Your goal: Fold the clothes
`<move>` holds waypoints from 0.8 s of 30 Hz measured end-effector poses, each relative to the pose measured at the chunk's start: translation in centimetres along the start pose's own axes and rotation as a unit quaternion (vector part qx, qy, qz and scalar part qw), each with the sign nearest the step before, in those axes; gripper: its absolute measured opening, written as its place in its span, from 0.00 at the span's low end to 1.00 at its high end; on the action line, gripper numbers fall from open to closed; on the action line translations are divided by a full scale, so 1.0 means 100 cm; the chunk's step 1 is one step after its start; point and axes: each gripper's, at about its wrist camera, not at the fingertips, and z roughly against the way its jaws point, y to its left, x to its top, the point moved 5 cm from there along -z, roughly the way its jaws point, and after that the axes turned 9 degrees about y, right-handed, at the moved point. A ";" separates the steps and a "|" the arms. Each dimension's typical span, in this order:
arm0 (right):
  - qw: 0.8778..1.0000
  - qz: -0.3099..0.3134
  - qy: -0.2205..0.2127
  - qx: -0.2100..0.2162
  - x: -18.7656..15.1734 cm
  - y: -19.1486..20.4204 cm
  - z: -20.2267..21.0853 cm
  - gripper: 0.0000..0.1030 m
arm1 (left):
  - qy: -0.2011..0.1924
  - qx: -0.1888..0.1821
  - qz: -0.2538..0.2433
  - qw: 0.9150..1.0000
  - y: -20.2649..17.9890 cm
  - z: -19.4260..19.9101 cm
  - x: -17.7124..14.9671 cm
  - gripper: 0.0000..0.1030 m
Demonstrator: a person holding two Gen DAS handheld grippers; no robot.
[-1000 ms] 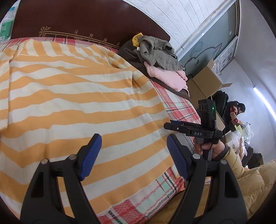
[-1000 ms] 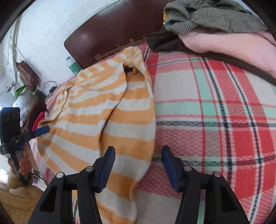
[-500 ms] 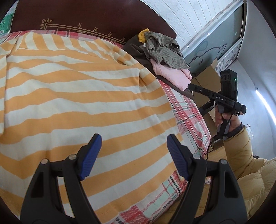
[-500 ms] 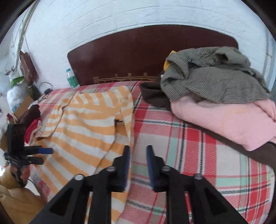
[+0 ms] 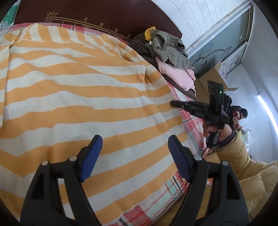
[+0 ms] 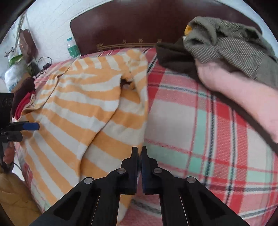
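In the left wrist view, the left gripper (image 5: 133, 156) hangs over the striped shirt (image 5: 78, 97) with its blue-padded fingers (image 5: 91, 156) spread wide and nothing between them. The orange and white shirt lies flat across the plaid bedcover (image 5: 152, 203), filling the picture from 9 o'clock to the centre, its hem running toward 6 o'clock. At 3 o'clock the right gripper (image 5: 175, 103) points at the shirt's side edge, held in a hand with a yellow sleeve (image 5: 243, 165). A pile of clothes (image 5: 170, 57) sits at 1 o'clock against the dark headboard (image 5: 104, 15). In the right wrist view, the right gripper (image 6: 139, 153) sits at 6 o'clock with its fingers (image 6: 134, 165) pressed nearly together on the shirt's right edge (image 6: 142, 132), where the cloth meets the bedcover (image 6: 199, 139). The shirt (image 6: 83, 111) spreads from the centre toward 9 o'clock, rumpled near its sleeve. The left gripper (image 6: 26, 126) shows at 9 o'clock, and a water bottle (image 6: 73, 47) stands at 11 o'clock beside the headboard (image 6: 130, 24).
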 end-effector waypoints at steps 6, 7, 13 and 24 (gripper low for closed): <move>0.998 0.033 -0.038 -0.037 0.053 -0.015 0.055 0.06 | 0.006 0.000 0.002 1.000 0.001 -0.005 0.002 0.76; 0.999 0.026 -0.039 -0.019 0.055 -0.013 0.054 0.12 | 0.006 0.000 0.001 1.000 0.000 -0.006 0.001 0.76; 0.997 -0.007 0.035 0.064 0.027 0.002 -0.010 0.65 | 0.009 -0.001 0.000 1.000 0.000 -0.005 -0.001 0.76; 0.972 -0.119 -0.031 0.201 -0.007 -0.004 -0.038 1.00 | 0.017 -0.005 0.003 1.000 0.000 -0.011 -0.004 0.76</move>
